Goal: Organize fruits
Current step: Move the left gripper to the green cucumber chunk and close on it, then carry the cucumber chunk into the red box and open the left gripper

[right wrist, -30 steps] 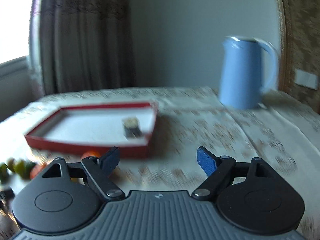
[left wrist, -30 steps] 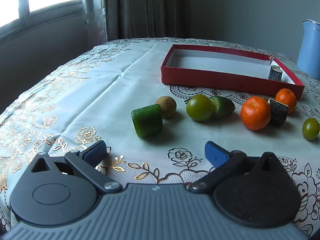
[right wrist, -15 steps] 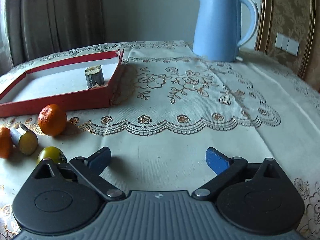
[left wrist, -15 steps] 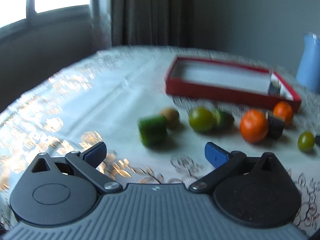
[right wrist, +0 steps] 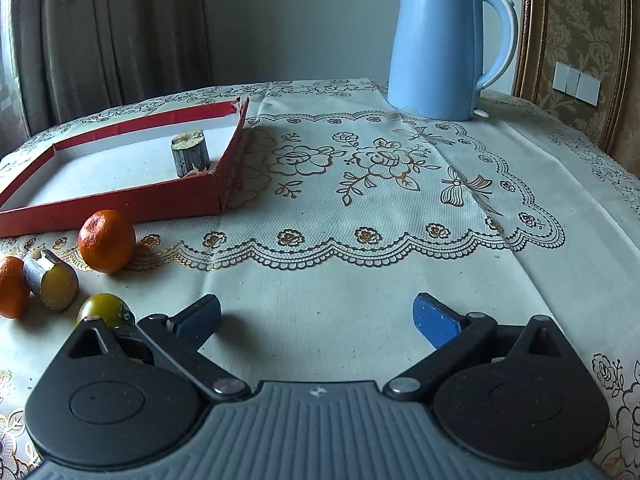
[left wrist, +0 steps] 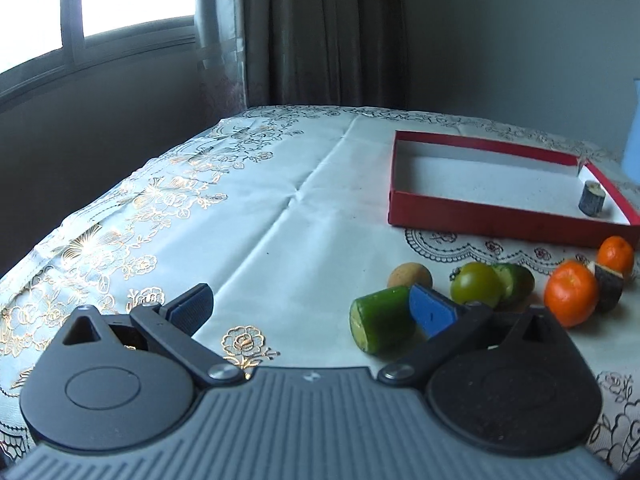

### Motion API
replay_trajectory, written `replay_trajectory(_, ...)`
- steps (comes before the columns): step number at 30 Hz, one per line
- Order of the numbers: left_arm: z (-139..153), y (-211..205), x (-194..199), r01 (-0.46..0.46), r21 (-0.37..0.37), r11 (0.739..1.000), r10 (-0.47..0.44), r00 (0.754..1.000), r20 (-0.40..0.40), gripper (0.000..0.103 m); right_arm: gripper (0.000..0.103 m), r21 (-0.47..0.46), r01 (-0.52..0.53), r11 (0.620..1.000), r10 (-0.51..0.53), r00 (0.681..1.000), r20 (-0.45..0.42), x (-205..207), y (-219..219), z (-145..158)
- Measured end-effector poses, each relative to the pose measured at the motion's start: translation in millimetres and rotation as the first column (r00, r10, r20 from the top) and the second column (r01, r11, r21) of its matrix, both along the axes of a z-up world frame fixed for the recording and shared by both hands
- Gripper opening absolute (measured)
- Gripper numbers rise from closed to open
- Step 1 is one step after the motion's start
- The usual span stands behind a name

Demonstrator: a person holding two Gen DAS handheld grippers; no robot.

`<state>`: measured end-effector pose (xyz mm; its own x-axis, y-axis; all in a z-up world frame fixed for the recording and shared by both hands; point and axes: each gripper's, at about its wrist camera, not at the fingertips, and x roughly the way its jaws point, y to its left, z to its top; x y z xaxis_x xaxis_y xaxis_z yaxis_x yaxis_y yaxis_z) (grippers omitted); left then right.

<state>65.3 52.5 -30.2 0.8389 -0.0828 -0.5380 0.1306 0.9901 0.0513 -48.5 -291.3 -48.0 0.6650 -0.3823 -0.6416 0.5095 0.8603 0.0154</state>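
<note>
Left gripper low over tablecloth, jaws spread wide, nothing between them. Cucumber chunk on its side just right of the gap, partly behind the right blue pad; long axis roughly left-right and slightly away, cut face toward camera-left. Likely needs a small shift right to centre the chunk, closing across its round girth.

Rest of the fruit in a loose row further right: brown round fruit, green tomato touching a second cucumber piece, big orange against a dark cut cylinder, small orange behind. Red tray beyond the row, holding only one dark stub near its right corner.

Right gripper also gaping, empty, aimed at bare cloth; small green tomato just beside its left finger, orange and yellow-faced cylinder further left. Blue kettle far back. Left hand nearer the cucumber chunk, right hand nearer the small tomato.

Versus half a second ago: left view panned left, cucumber chunk gone from centre of the gap to its right edge; blur gone. Right view slightly closer and lower, otherwise same.
</note>
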Motion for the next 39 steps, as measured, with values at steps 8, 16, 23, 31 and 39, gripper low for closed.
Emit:
replay_trajectory(8,-7.0,-9.2,0.1,0.035,-0.01,0.999,-0.035,0.999,0.0,0.103,0.103,0.0,0.0,1.0,0.0,1.0,0.0,-0.1,-0.2,-0.1)
replay_trajectory(16,-14.8,-15.3,3.3,0.082,-0.022,0.996,-0.083,0.996,-0.034,0.103,0.103,0.0,0.0,1.0,0.0,1.0,0.001,-0.1,-0.2,-0.1)
replay_trajectory(23,-16.0,-17.8,1.0,0.116,-0.023,0.993,-0.117,0.993,-0.03,0.094,0.103,0.0,0.0,1.0,0.0,1.0,0.001,-0.1,0.0,-0.1)
replay_trajectory(31,-17.2,-27.6,-4.5,0.194,-0.016,0.981,-0.194,0.98,-0.04,0.058,0.103,0.0,-0.001,1.0,0.001,1.0,0.001,0.2,-0.1,-0.3)
replay_trajectory(39,-17.1,-39.7,-14.0,0.234,0.017,0.972,-0.234,0.972,-0.023,0.03,0.103,0.0,-0.001,1.0,0.001,1.0,0.001,0.3,-0.1,-0.5)
